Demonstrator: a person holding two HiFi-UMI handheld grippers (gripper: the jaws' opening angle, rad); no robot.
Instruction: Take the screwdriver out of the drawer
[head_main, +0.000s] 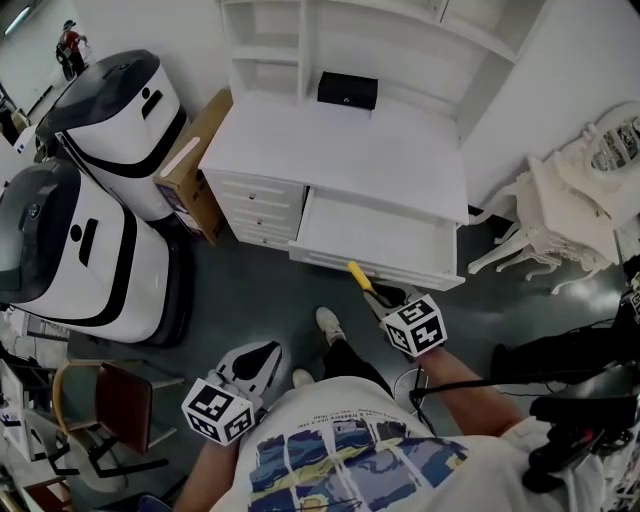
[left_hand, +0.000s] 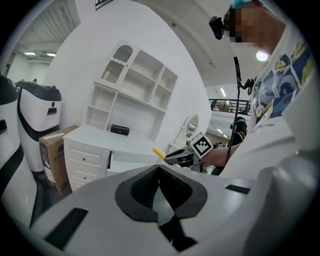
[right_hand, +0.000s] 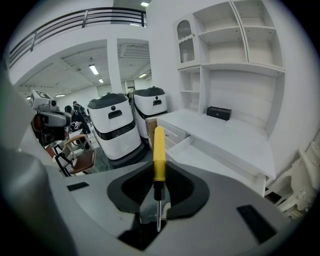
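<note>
The right tool (right_hand: 159, 187) is clamped on the screwdriver (right_hand: 159, 155) near where the yellow handle meets the shaft. It holds it in the air at the front edge of the open drawer (head_main: 370, 235), apparently clear of the drawer's inside. The left tool (left_hand: 159, 185), jaws together on nothing, hangs well back by the person's body. The screwdriver's long axis runs along the right tool's own line, handle pointing ahead toward the drawer and bench (head_main: 400, 150), thin shaft pointing back between the jaws.
</note>
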